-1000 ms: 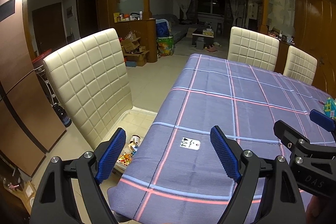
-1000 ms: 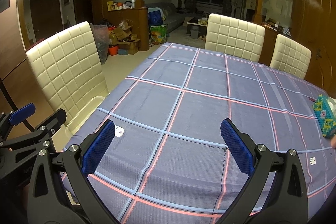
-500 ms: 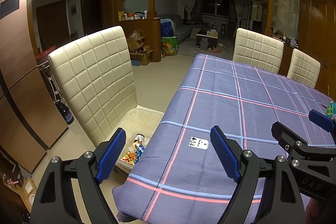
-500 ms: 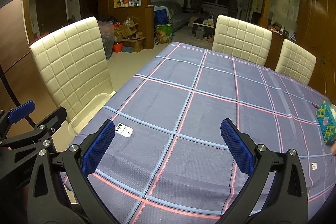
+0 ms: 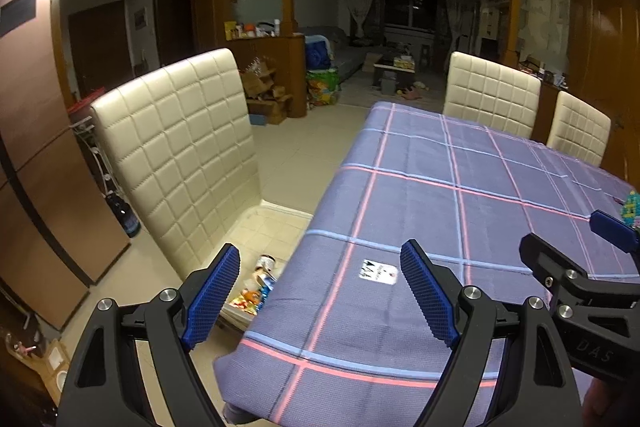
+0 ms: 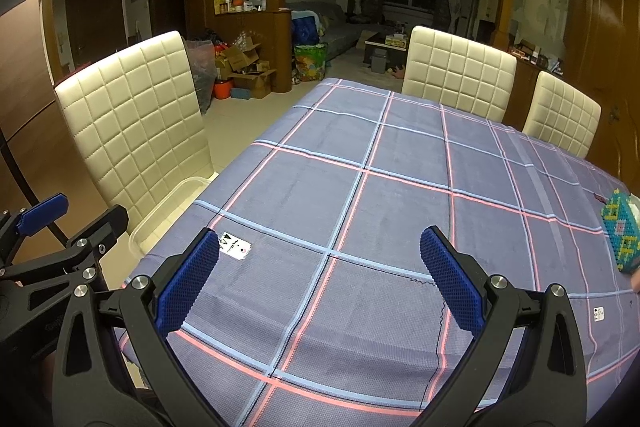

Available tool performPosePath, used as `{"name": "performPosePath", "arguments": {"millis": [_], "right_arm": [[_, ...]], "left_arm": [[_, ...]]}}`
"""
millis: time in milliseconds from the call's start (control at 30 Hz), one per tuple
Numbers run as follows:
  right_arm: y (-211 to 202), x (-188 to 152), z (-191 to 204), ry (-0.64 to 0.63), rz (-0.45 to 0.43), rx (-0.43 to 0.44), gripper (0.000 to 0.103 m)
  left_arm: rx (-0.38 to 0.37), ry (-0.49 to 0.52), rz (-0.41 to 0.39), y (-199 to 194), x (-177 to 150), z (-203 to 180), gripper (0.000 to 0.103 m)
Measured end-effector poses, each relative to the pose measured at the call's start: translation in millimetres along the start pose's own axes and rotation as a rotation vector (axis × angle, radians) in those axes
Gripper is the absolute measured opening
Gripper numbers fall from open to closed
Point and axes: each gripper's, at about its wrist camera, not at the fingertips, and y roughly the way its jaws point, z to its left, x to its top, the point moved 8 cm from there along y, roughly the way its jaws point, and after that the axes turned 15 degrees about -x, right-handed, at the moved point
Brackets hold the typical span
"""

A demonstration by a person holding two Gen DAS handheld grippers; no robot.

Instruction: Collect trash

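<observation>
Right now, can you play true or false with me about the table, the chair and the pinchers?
1. Both the left gripper and the right gripper are open and empty. True.
2. The colourful wrappers lie on the tablecloth. False: they sit in a clear bin on the chair.
3. The tablecloth is plain red. False: purple with pink and blue lines.
4. A small white card lies on the cloth. True.
</observation>
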Motion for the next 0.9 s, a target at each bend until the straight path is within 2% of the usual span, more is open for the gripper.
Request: {"name": "performPosePath", "arguments": {"millis": [133,900], "right_arm": [[2.2,-1.1,-0.8,-0.007,-0.003,-0.016,0.099],[4.8,-3.4,-1.8,-0.015,0.002,-0.017,0.099]], "left_arm": [[0.010,-0.002,-0.028,-5.3,3.7,1.6,0.080],[0.002,-0.009,-0.003,-0.6,1.1,2.5,0.080]]}}
